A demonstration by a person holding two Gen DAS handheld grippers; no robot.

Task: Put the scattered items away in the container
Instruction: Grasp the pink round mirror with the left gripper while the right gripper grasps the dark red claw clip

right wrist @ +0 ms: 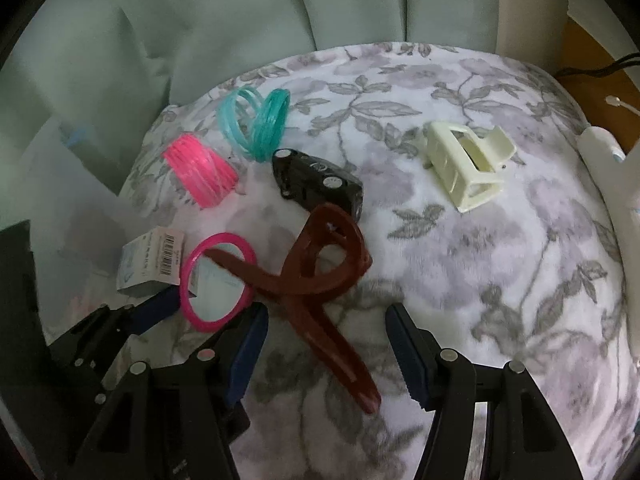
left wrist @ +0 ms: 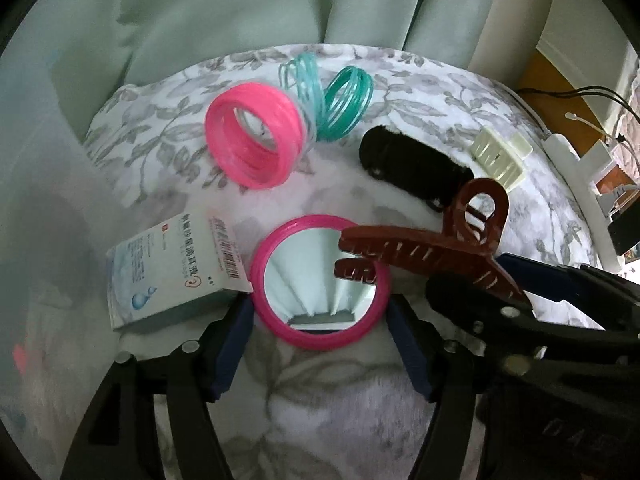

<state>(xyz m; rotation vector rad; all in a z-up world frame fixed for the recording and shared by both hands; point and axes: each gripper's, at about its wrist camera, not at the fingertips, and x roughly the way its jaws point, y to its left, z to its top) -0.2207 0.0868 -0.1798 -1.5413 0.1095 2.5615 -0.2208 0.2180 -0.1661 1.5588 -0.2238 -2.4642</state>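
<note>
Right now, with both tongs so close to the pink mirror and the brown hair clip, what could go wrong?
1. The left tongs straddle the pink mirror, but the brown hair clip reaches over its rim, so lifting the mirror may flip the clip away.
2. The small box sits right beside one finger; closing may nudge it.
3. The right tongs work close beside the left ones, so they could bump. They are open around the clip's long arm.
</note>
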